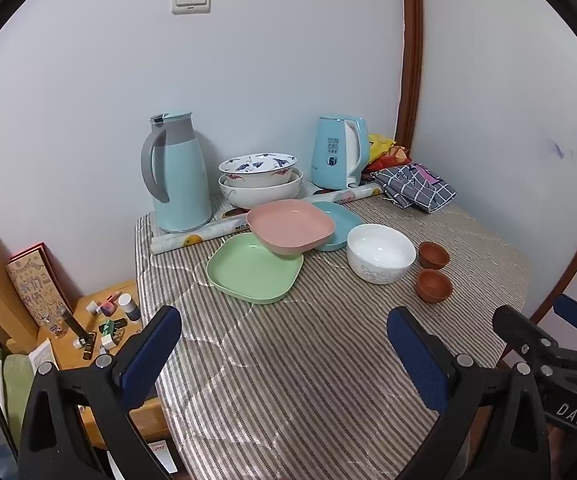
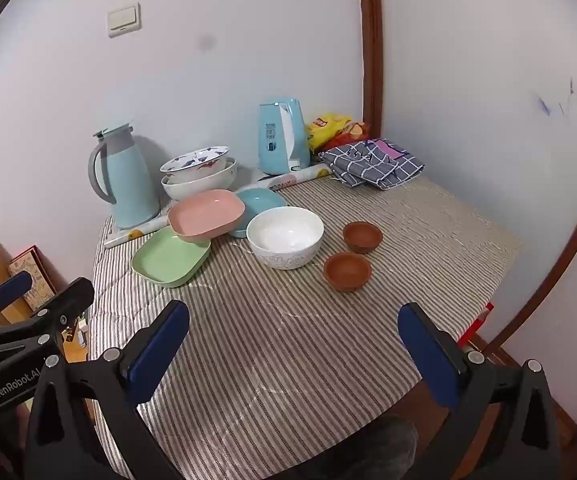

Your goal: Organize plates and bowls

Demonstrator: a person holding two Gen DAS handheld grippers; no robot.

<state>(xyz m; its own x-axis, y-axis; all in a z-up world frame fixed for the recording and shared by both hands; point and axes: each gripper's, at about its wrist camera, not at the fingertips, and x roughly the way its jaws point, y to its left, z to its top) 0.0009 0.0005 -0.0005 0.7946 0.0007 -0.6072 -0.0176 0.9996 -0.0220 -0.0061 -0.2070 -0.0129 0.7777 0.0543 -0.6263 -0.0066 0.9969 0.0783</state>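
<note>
A pink square plate (image 1: 290,226) leans across a green plate (image 1: 254,270) and a blue plate (image 1: 338,222) on the striped table. A white bowl (image 1: 380,252) and two small brown bowls (image 1: 433,255) (image 1: 433,285) sit to their right. Two stacked painted bowls (image 1: 260,180) stand at the back. My left gripper (image 1: 284,344) is open and empty above the near table. My right gripper (image 2: 292,340) is open and empty too, short of the white bowl (image 2: 285,237) and the brown bowls (image 2: 347,271) (image 2: 362,237). The plates also show in the right wrist view: pink (image 2: 206,214), green (image 2: 170,258), blue (image 2: 262,204).
A blue thermos jug (image 1: 178,176) and a blue kettle (image 1: 338,152) stand by the back wall, with a rolled sheet (image 1: 208,232), snack bags (image 1: 382,148) and a folded checked cloth (image 1: 414,186). A low wooden stand with small items (image 1: 104,320) sits left of the table.
</note>
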